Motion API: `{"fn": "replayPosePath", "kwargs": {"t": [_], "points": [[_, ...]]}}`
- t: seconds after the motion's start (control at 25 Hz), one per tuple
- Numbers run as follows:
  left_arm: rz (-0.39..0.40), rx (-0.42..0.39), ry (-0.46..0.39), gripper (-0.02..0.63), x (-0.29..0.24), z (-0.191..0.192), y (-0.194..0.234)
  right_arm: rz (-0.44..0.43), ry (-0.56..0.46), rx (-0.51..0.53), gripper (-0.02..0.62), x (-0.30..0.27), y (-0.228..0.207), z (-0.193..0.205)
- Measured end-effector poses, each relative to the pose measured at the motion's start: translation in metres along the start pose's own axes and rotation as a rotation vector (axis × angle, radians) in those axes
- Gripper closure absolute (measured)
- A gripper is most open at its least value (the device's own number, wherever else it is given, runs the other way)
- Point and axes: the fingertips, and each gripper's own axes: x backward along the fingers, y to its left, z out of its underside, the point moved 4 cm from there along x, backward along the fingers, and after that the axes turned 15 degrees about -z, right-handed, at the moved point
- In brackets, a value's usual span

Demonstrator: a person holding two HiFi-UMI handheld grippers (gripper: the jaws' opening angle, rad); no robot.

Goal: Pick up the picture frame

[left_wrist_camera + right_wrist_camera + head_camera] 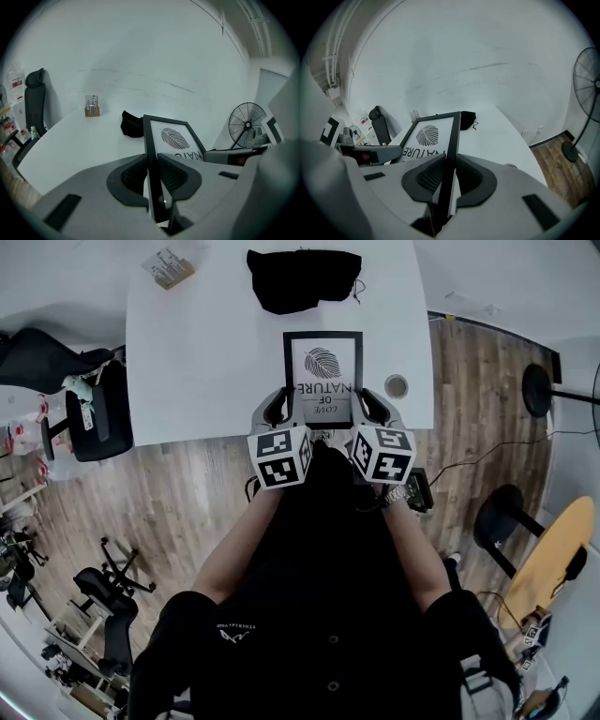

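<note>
The picture frame (323,371) is black-edged with a leaf print and lettering, held over the near edge of the white table (197,352). My left gripper (286,411) is shut on its left side rail (151,154), and my right gripper (361,409) is shut on its right side rail (451,150). In both gripper views the frame (174,138) tilts up off the table, with the print (427,136) facing up. The bottom edge of the frame is hidden behind the jaws.
A black cloth bundle (302,277) lies at the table's far side, a small wooden holder (169,268) at the far left, and a round cap (396,386) just right of the frame. Black chairs (94,404) stand left; a fan (246,124) stands on the wooden floor.
</note>
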Motion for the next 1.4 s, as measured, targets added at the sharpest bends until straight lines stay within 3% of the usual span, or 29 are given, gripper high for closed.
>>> {"fn": "replayPosePath", "kwargs": {"t": [0.4, 1.4], "points": [[0.012, 0.0, -0.07, 0.532, 0.018, -0.024, -0.001, 0.009, -0.066, 0.039, 0.528, 0.017, 0.013, -0.023], [0.021, -0.019, -0.407, 0.532, 0.079, -0.13, -0.009, 0.0, -0.324, 0.219, 0.528, 0.067, 0.051, -0.128]]}}
